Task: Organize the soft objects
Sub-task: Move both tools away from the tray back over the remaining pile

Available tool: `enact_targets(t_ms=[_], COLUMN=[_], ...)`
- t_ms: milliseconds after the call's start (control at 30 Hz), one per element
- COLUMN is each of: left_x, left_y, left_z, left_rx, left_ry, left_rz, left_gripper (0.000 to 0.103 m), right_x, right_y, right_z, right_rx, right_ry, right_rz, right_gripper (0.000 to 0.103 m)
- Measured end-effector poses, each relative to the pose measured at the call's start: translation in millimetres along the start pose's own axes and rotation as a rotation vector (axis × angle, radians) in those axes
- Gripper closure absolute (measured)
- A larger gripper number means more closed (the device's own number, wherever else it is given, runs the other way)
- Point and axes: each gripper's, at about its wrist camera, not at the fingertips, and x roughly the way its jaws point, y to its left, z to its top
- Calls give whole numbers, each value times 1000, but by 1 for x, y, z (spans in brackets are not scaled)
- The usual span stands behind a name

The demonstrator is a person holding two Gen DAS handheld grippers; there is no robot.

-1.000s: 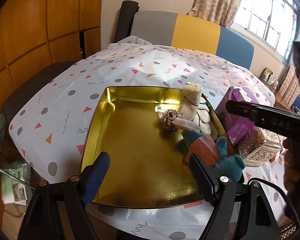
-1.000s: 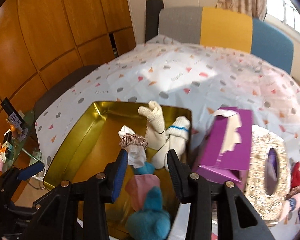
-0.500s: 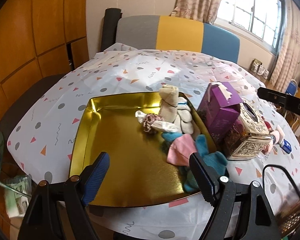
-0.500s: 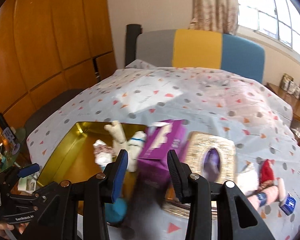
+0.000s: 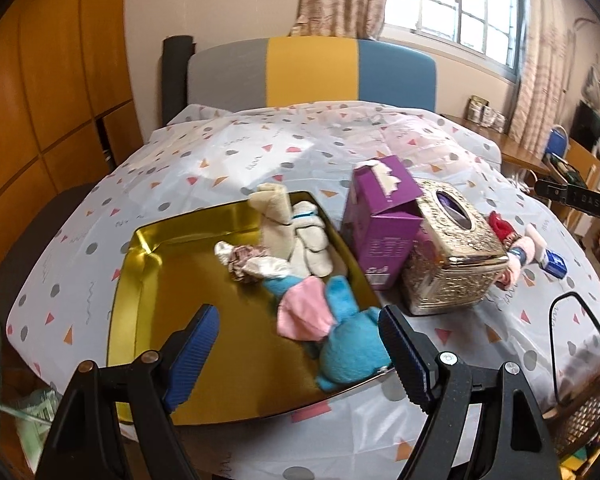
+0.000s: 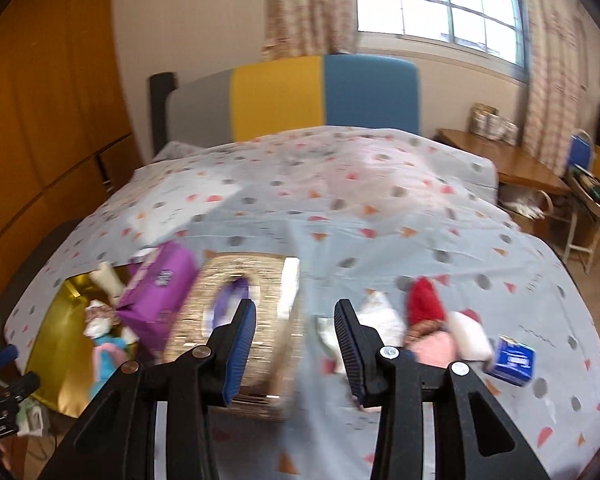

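My empty, part-open right tool (image 6: 295,336) has swung from the gold tray (image 6: 56,344) toward the remaining soft toys (image 6: 436,320) on the bench.

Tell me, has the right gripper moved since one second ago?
Yes. The right gripper, empty, was over the gold tray; it has swung right, now between the gold tissue box and the soft items on the tablecloth.

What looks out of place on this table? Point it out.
The purple box leans against the gold tissue box, its top flap torn open. Soft items lie loose on the tablecloth, outside the gold tray.
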Motion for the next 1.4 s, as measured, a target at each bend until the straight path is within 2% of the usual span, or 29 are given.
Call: enact_targets(t_ms=[367,567,667,733,800,1067,1200,1300,1400], left_x=[0,0,1,0,0,13,29,55,86], left_y=[-46,-74,-91,-107,-124,-201,-241,-269,-295], left_z=[13,22,28,33,38,58,67,70,67], left_rx=[107,172,204,235,261,361,419,443,472], left_ry=[-10,-20,-24,-31,-28,11,27,70,141], left_rz=[-63,-108,-144,-178,-229,-383,-407,-423,-406], left_gripper=[21,21,21,21,21,23,27,31,32], right_x=[12,25,26,23,22,20,20,18,14], right_y=[-102,-162,-185,-193,-199,-210,-219,-227,-234], right_z=[-16,-41,-47,-50,-54,-60,-66,-70,-75], right_rx=[183,375,498,535,578,645,708,759,807], right_ry=[24,50,55,49,50,57,61,56,45], right_rz=[-196,-287,-268,-292,-280,-275,-260,-251,-243], right_gripper=[60,60,60,60,60,60,60,60,60])
